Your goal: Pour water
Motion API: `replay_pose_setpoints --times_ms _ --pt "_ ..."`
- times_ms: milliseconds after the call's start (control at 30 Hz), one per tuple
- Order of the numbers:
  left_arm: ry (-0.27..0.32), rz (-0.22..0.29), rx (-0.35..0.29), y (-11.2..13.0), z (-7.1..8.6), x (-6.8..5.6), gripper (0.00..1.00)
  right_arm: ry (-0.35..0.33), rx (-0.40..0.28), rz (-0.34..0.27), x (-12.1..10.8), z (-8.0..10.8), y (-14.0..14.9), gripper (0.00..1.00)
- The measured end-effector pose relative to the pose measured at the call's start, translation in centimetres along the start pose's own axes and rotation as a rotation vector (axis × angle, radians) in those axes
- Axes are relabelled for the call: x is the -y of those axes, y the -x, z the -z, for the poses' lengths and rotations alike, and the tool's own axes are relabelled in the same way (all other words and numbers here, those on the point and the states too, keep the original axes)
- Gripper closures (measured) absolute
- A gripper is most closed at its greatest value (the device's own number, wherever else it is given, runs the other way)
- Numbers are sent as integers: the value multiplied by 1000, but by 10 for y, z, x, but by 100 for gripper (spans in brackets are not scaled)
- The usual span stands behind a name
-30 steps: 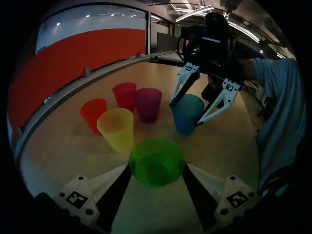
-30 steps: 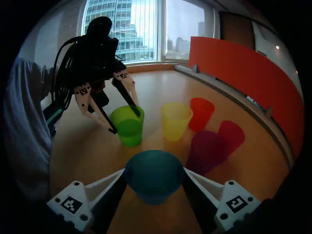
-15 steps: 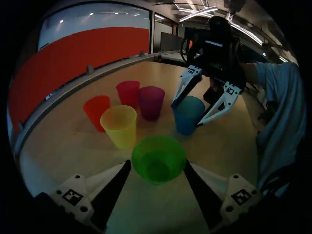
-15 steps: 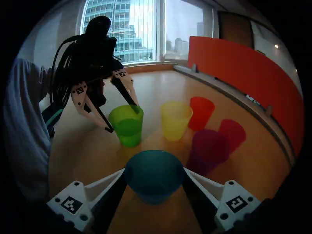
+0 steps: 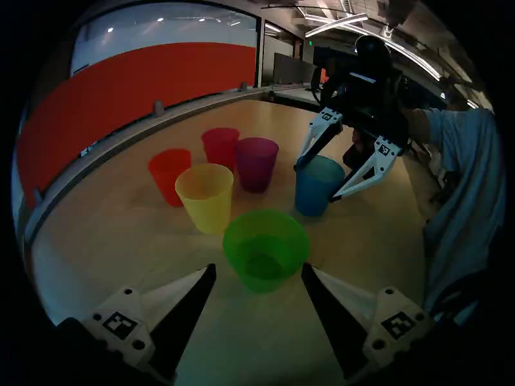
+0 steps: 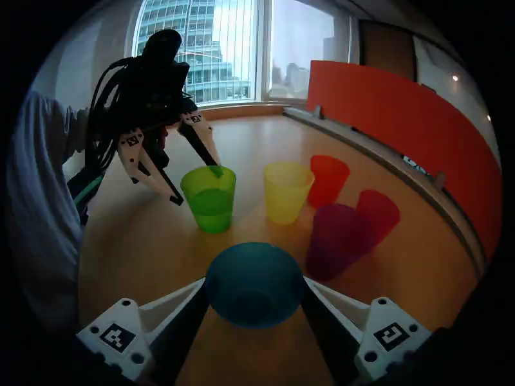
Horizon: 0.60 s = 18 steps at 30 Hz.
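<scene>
Your left gripper [image 5: 257, 266] is spread. The green cup [image 5: 265, 251] stands upright on the table [image 5: 109, 238] just past its fingertips, and there is a gap at the left finger. In the right gripper view, one finger of that gripper is at the cup's rim and the other is just off its side.

Your right gripper [image 6: 254, 280] pinches the blue cup [image 6: 254, 293], with a finger pressed to each side. You cannot tell whether the cup's base is touching the table. In the left gripper view the blue cup sits upright beyond the green one, with bare table between them. Water cannot be made out in either cup.

Four more cups crowd that side:
- The yellow cup [image 5: 206, 196] stands just beside the green cup, on its left in the left gripper view.
- The orange cup [image 5: 168, 174] is just behind the yellow one.
- The purple cup [image 5: 256, 164] stands near the blue cup.
- The red cup [image 5: 220, 147] is close against the purple one.

In the right gripper view the purple cup sits just to the right of your fingers.

Your sleeve [image 5: 463, 193] shows on the right in the left gripper view. An orange panel [image 5: 129, 83] runs along the table's far edge, and windows [image 6: 212, 45] stand behind your left gripper.
</scene>
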<state>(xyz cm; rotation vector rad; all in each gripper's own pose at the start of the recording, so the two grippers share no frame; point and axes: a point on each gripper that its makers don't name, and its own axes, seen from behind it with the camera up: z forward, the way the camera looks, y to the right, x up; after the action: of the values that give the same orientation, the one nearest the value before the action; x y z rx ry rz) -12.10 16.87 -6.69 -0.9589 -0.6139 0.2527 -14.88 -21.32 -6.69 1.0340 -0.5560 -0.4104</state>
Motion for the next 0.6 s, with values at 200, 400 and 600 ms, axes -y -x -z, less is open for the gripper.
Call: replay_pose_setpoints --times_ms 200,400,600 --pt "-4 -2 1 1 1 -2 1 7 -4 -13 -1 2 1 0" --pt "-15 3 4 4 5 0 1 13 -1 -27 0 7 5 0" --pt "-44 18 -5 7 15 6 1 36 6 -30 -2 21 16 0"
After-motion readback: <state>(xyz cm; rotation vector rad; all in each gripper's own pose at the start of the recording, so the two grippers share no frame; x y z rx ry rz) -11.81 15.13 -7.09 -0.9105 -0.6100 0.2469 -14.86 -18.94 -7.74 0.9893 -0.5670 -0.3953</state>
